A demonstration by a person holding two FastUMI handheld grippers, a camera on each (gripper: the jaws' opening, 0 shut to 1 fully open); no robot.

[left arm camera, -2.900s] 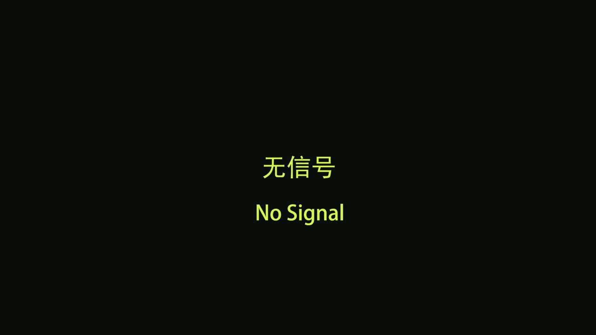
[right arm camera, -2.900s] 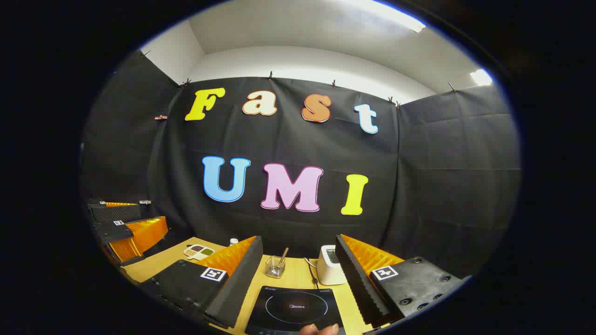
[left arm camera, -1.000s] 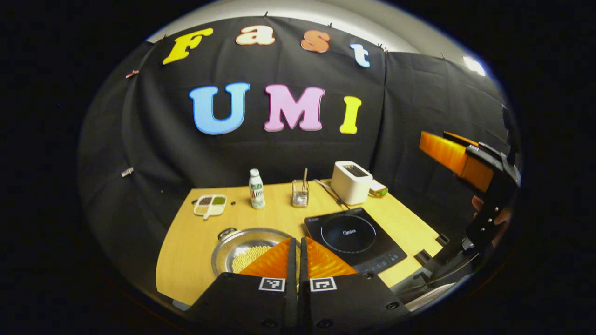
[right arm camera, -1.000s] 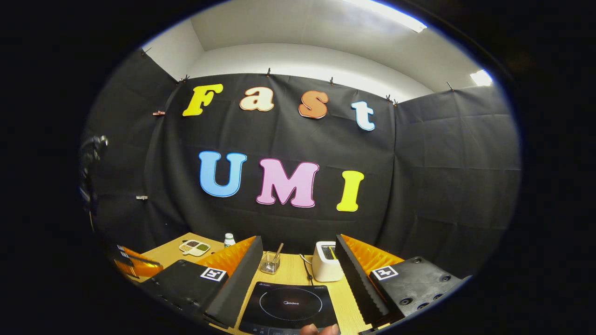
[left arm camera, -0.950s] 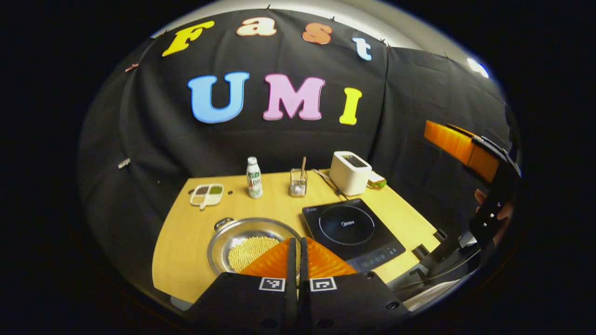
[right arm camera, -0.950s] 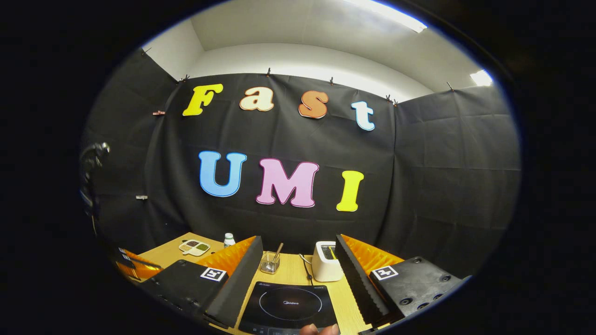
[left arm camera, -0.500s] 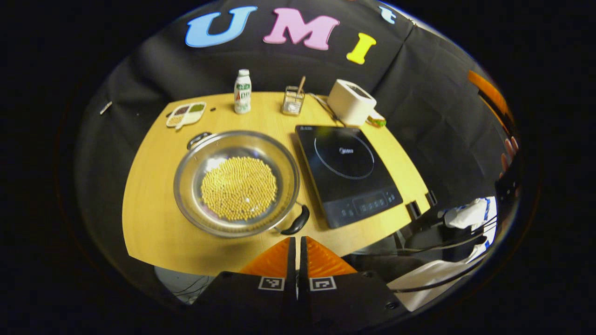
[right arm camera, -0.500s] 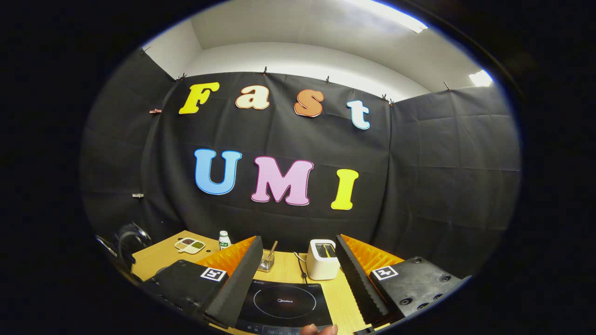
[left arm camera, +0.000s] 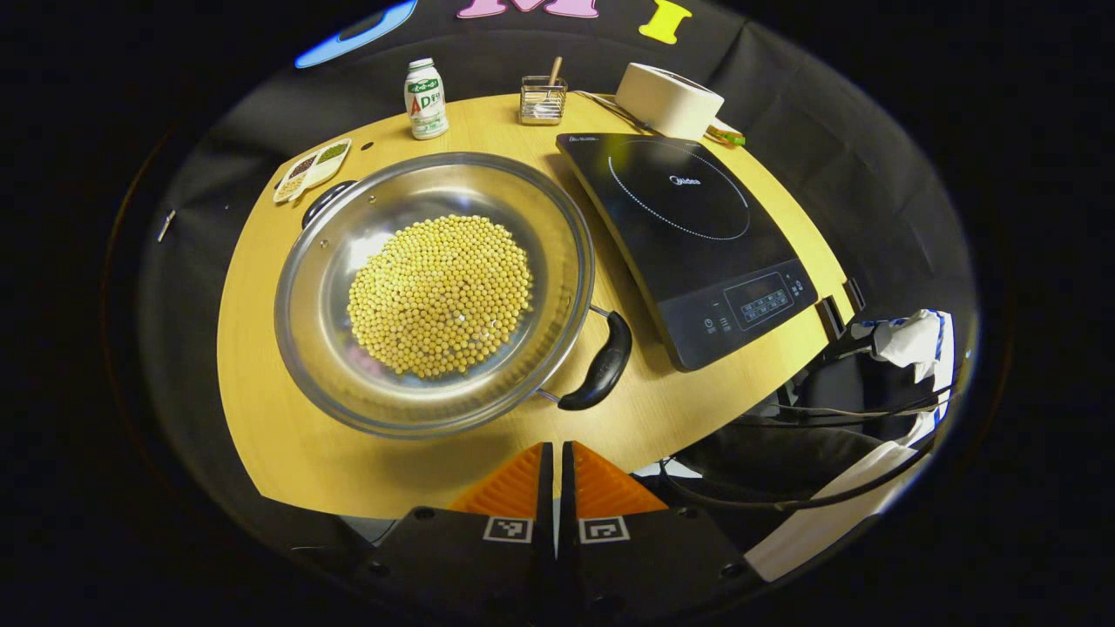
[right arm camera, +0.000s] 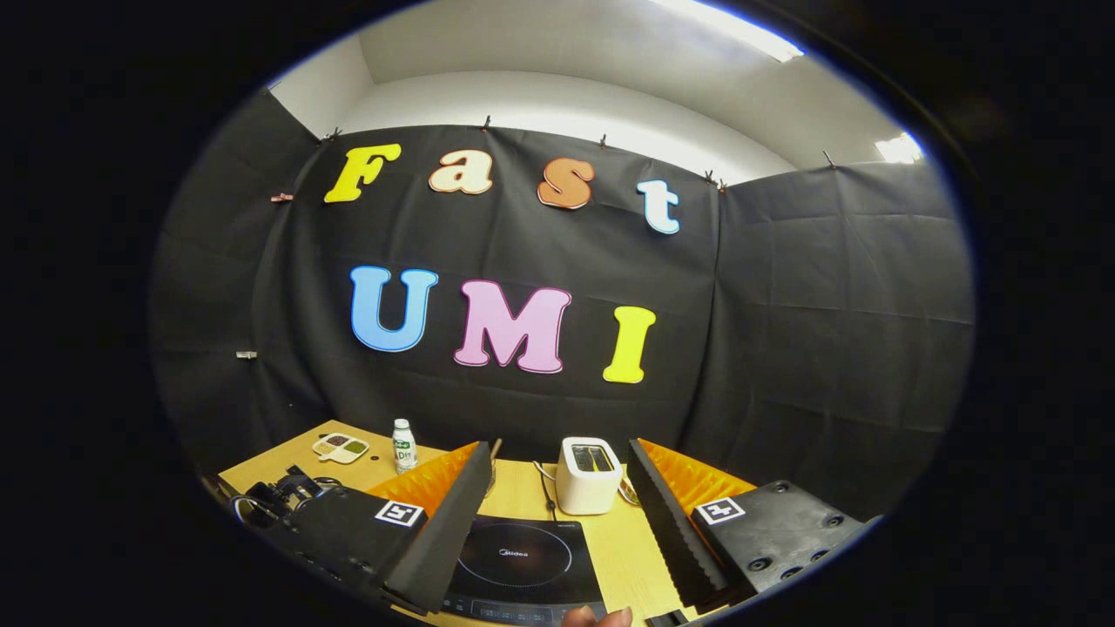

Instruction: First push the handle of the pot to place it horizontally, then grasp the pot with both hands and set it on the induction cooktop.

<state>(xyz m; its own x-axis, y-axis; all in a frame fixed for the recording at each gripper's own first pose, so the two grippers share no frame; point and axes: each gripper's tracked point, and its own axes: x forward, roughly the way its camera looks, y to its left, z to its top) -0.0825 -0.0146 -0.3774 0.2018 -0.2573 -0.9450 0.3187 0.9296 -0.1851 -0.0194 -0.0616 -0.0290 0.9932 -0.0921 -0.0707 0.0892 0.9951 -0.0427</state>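
Observation:
A wide steel pot (left arm camera: pixel 557 226) full of yellow beans (left arm camera: pixel 440 292) sits on the wooden table (left arm camera: pixel 261 409) in the left gripper view. Its near black handle (left arm camera: pixel 599 366) points toward the table's front right; the far handle (left arm camera: pixel 320 198) lies at the back left. The black induction cooktop (left arm camera: pixel 697 235) lies just right of the pot. My left gripper (left arm camera: pixel 555 461) hangs shut above the table's front edge, short of the near handle. In the right gripper view my right gripper (right arm camera: pixel 557 488) stands open high above the cooktop (right arm camera: pixel 514 557).
Along the table's back stand a small bottle (left arm camera: pixel 425 100), a glass holder with a stick (left arm camera: pixel 542 91), a white toaster (left arm camera: pixel 666 97) and a divided dish (left arm camera: pixel 309 165). Cables and white cloth (left arm camera: pixel 906 335) hang off the table's right side. A fingertip (right arm camera: pixel 597 616) shows at the bottom.
My left gripper has dropped and tilted down toward the pot, which now looms much larger. The right gripper view has drifted slightly right and lower; its jaws stay apart.

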